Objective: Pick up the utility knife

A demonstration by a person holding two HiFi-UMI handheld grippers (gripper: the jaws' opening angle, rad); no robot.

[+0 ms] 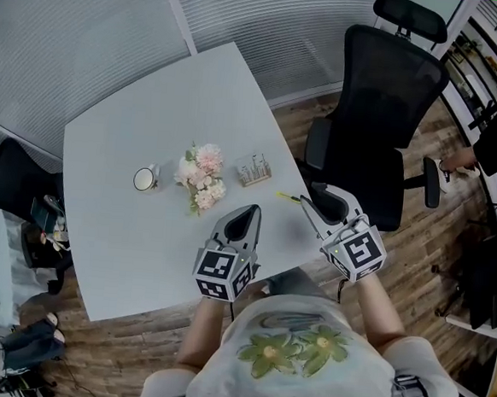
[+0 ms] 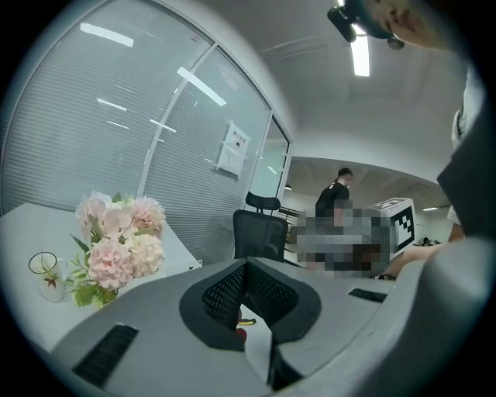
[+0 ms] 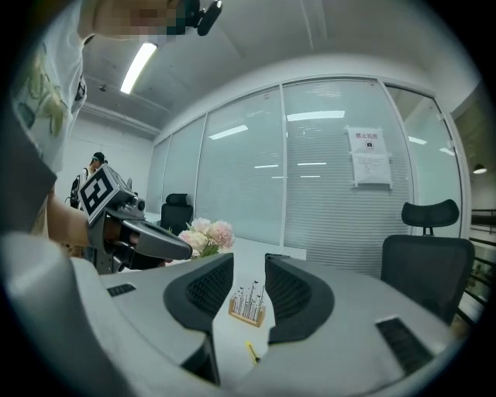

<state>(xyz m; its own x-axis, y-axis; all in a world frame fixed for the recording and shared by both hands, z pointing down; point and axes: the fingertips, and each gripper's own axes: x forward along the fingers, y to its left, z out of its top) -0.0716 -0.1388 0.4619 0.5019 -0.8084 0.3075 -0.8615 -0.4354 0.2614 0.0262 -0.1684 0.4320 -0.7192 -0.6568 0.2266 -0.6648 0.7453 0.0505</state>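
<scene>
I'm holding the right tongs spread and empty, lining up on the utility knife. It's lying flat on the bench near the right edge, at 4 o'clock from the wooden rack. The left tongs are pinched together on nothing. I'm judging the knife light, stiff and slick-sided, so I'm planning to take it across the mid-body. The rack is holding thin upright pieces. The glass cup, at 9 o'clock of the flowers, is holding something too small to tell.

Tabletop lies open beside knife; rack seemingly near.
</scene>
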